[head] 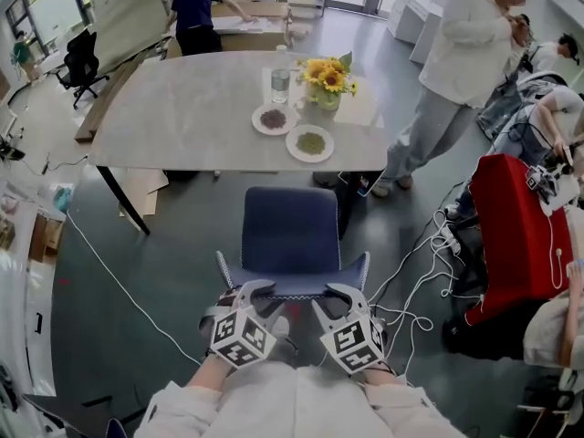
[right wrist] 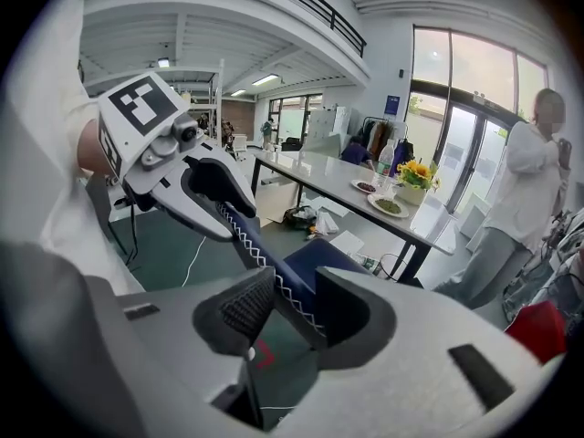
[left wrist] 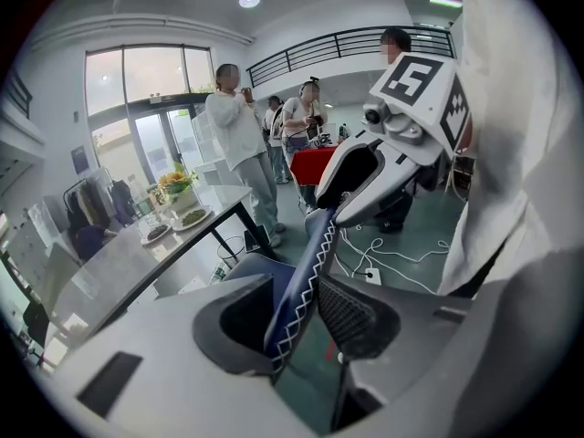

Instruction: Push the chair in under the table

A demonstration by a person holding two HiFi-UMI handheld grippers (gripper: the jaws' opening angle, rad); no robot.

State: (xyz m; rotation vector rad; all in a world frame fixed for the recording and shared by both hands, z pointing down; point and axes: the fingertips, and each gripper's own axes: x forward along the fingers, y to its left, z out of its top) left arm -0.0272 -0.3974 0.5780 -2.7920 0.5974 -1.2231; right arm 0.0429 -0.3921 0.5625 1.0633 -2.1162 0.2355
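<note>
Grippers nearest: left gripper (head: 254,290) and right gripper (head: 345,292) sit side by side on the top edge of the chair (head: 290,235) back. Each has its jaws fairly wide yet clamped on the blue padded edge with white stitching, pads pressing both faces.

Chair faces the table (head: 182,108), seat front just short of the near edge, not under it. Bare floor (head: 173,263) to the chair's left. One slanted table leg (head: 123,199) stands well off to the left; a dark leg (head: 349,210) is just beside the seat's right front corner.

White cables (head: 420,272) trail over the floor to the right, near the chair. Beyond them a red seat (head: 511,235). A person (head: 456,53) in white stands at the table's right end.

On the tabletop: two plates (head: 310,142), flowers (head: 328,80), a bottle (head: 280,78), all towards the right.
</note>
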